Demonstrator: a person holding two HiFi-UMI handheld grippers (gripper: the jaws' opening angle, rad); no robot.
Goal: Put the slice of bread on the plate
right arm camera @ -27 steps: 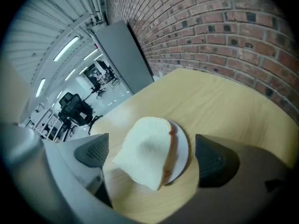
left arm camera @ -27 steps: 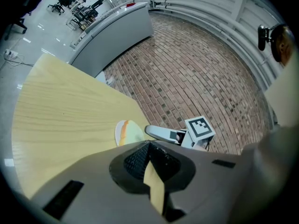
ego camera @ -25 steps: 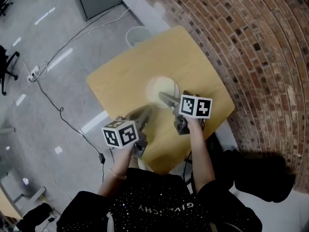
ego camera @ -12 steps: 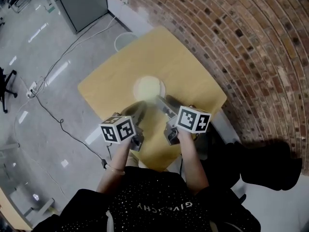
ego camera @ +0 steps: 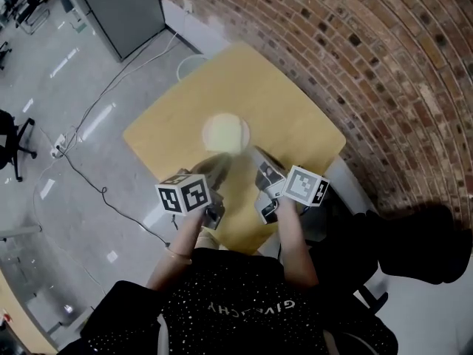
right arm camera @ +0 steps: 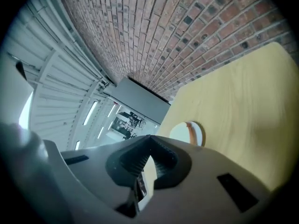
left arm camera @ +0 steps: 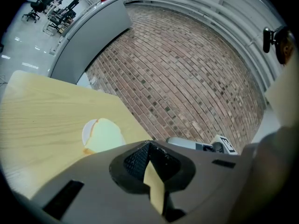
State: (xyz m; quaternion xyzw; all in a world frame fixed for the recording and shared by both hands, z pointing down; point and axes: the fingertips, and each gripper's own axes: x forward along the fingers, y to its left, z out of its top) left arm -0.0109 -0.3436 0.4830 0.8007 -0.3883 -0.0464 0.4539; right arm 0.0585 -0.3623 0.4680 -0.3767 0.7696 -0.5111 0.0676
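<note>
A pale slice of bread (ego camera: 226,132) lies on a small white plate (ego camera: 210,124) in the middle of the wooden table (ego camera: 288,102). The left gripper view shows the bread (left arm camera: 103,136) covering most of the plate (left arm camera: 87,133). In the right gripper view its brown crust (right arm camera: 190,133) shows on the plate (right arm camera: 179,131). Both grippers hover near the table's front edge, short of the plate. My left gripper (ego camera: 219,164) is shut and empty, its tips (left arm camera: 149,144) meeting. The jaws of my right gripper (ego camera: 258,153) have just been closing; their tips (right arm camera: 149,139) meet with nothing between them.
A brick wall (ego camera: 384,65) runs along the table's far and right sides. A white bin (ego camera: 189,62) stands on the floor past the far left corner. Cables (ego camera: 89,176) trail over the grey floor at the left. A dark chair (ego camera: 421,242) sits at the right.
Both grippers have drawn back from the plate toward the person and risen. The right gripper's jaws went from open to shut. The bread stays on the plate.
</note>
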